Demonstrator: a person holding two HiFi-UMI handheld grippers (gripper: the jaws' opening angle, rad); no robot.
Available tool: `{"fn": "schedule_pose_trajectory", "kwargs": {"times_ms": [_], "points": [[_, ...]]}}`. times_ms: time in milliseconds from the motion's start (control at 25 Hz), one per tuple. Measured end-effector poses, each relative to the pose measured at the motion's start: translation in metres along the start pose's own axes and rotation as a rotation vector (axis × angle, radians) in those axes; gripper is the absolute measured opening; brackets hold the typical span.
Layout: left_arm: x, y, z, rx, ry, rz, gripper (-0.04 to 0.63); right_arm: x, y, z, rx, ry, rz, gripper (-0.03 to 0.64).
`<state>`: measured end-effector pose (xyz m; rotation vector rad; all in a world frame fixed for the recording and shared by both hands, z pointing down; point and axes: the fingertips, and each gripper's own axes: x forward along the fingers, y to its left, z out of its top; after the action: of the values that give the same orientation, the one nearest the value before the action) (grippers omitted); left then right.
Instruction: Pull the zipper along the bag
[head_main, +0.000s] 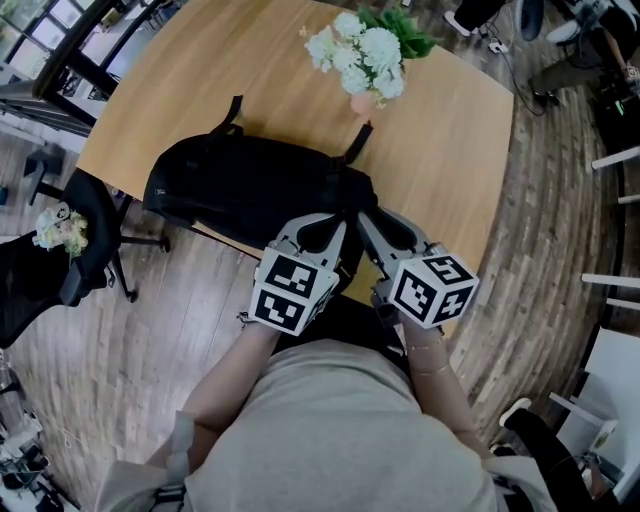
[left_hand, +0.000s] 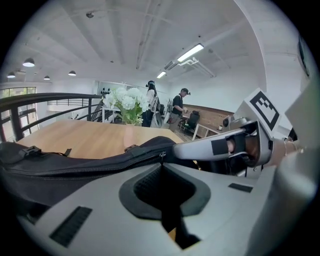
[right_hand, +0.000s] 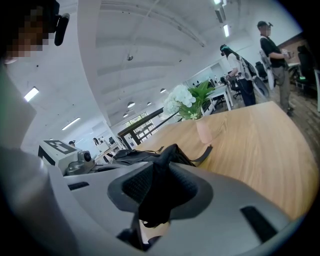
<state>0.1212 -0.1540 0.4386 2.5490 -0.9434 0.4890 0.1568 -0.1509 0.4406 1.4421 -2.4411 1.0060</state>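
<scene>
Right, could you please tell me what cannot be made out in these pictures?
1. Left gripper view: the left hand-held gripper is shut at the zipper; its jaws hide whether the pull tab is pinched.
2. Right gripper view: fabric of the bag clamped in the right hand-held gripper hides the zipper.
3. Head view: both hand-held grippers cover the bag's near end; the zipper is too dark to trace.

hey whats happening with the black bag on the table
A person works on a black bag on the wooden table with two handheld tools. The left tool is shut on the zipper pull at the bag's near end; the right tool pinches a fold of the bag's fabric beside it.
</scene>
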Motion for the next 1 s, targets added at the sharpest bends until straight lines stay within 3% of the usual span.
{"fn": "schedule_pose_trajectory", "kwargs": {"times_ms": [160, 480, 1000], "points": [[-0.008, 0.000, 0.000, 0.035, 0.012, 0.018, 0.020, -0.004, 0.004, -0.001, -0.014, -0.032, 0.034, 0.117], [-0.021, 0.007, 0.004, 0.024, -0.006, 0.016, 0.021, -0.005, 0.005, 0.001, -0.022, -0.051, 0.023, 0.107], [-0.049, 0.044, 0.003, -0.018, -0.040, 0.141, 0.020, -0.007, 0.001, 0.002, -0.043, -0.047, 0.008, 0.107]]}}
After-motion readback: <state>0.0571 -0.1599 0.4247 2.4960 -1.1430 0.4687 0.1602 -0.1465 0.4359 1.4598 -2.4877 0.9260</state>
